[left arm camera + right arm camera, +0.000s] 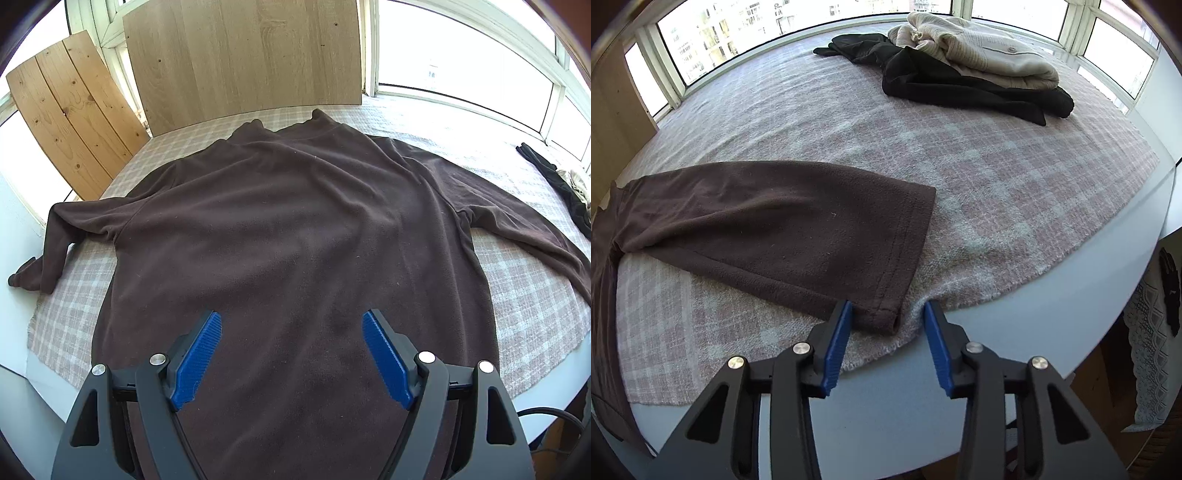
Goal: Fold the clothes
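A pale checked blanket (524,295) covers the white table. Above the brown fleece sweater's (288,221) hem the left gripper (291,332) hangs released. The right gripper (888,314) stands unclenched around its cuff (905,258). Sleeves spread sideways, collar farthest.

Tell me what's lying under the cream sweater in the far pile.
Under the cream sweater lies a black garment, spread out past it on the checked blanket. How much of the black garment is beneath, or anything else under the pile, is covered and cannot be seen.
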Demonstrator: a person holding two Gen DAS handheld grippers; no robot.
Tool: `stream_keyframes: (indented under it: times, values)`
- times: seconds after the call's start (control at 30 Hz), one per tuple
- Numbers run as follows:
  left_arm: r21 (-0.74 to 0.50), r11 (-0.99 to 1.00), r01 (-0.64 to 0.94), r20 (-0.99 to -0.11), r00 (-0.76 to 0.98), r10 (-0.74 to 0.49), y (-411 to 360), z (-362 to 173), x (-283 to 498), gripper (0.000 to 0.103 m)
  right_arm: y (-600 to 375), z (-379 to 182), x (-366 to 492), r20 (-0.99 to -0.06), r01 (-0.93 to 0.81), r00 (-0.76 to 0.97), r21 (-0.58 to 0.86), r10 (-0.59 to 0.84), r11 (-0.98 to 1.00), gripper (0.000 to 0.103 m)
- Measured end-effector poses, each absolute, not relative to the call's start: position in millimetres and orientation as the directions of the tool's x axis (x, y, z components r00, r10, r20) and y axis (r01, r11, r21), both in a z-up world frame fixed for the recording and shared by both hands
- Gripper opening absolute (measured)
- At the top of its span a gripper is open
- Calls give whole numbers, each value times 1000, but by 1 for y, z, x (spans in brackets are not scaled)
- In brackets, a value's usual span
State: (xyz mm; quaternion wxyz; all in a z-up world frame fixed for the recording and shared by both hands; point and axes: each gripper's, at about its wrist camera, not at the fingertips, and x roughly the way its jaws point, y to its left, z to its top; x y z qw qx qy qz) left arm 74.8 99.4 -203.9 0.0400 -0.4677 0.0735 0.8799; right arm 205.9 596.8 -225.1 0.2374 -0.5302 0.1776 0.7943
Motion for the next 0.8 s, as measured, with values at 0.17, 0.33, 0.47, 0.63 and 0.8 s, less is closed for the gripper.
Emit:
stream_keyframes:
  times: [0.17, 0.33, 0.47, 0.63, 0.8]
  values:
    - [88, -986, -139, -829, -559, 4, 107, -203, 77, 78, 605, -226, 201, -924, -554, -347, 62, 162, -830, 16]
    - [97, -984, -148, -829, -559, 2, 123, -200, 78, 78, 607, -220, 202, -912, -540, -372, 63, 171, -839, 16]
    - [96, -981, -167, -837, -547, 11, 145, -202, 75, 78, 610, -233, 199, -933, -513, -317, 19, 168, -858, 40]
    - [84, -978, -189, -849, -528, 30, 181, -203, 73, 78, 629, -218, 207, -913, -504, -353, 1, 204, -864, 45]
    - [91, -976, -200, -845, -534, 31, 209, -198, 74, 78, 655, -227, 200, -938, -510, -337, 108, 83, -853, 50]
